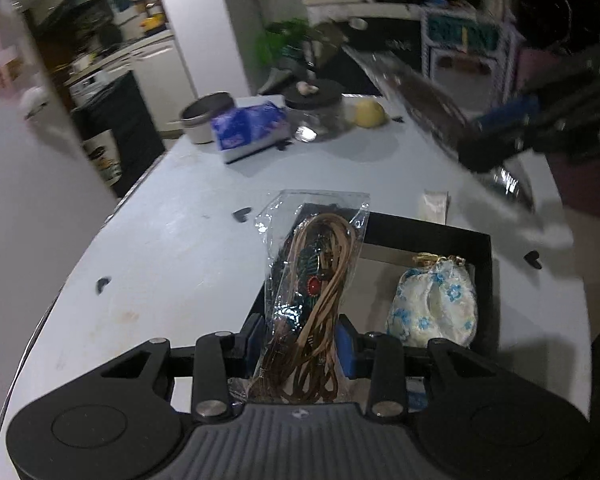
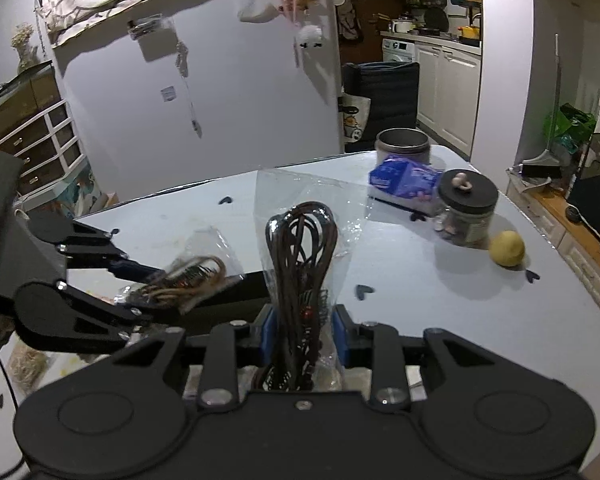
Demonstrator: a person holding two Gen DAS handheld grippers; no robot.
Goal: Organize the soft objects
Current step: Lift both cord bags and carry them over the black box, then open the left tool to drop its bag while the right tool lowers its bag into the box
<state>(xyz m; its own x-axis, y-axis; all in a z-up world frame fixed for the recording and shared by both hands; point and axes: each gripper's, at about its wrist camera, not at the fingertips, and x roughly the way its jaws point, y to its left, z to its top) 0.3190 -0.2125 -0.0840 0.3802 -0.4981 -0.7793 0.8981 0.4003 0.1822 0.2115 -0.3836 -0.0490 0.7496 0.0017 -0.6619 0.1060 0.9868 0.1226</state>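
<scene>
Floral pouch (image 1: pixel 432 304) in black tray (image 1: pixel 486 256) – bagged cords (image 1: pixel 308 300) upright

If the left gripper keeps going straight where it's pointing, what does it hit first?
Probably the black tray: the left gripper, shut on a clear bag of tan cord, aims down over its near-left corner, beside the floral pouch. Depth is unclear.

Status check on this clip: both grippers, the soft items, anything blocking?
Left gripper shut on tan-cord bag, above the black tray. Right gripper shut on dark-cord bag. Floral pouch in tray. Nothing blocking.
</scene>
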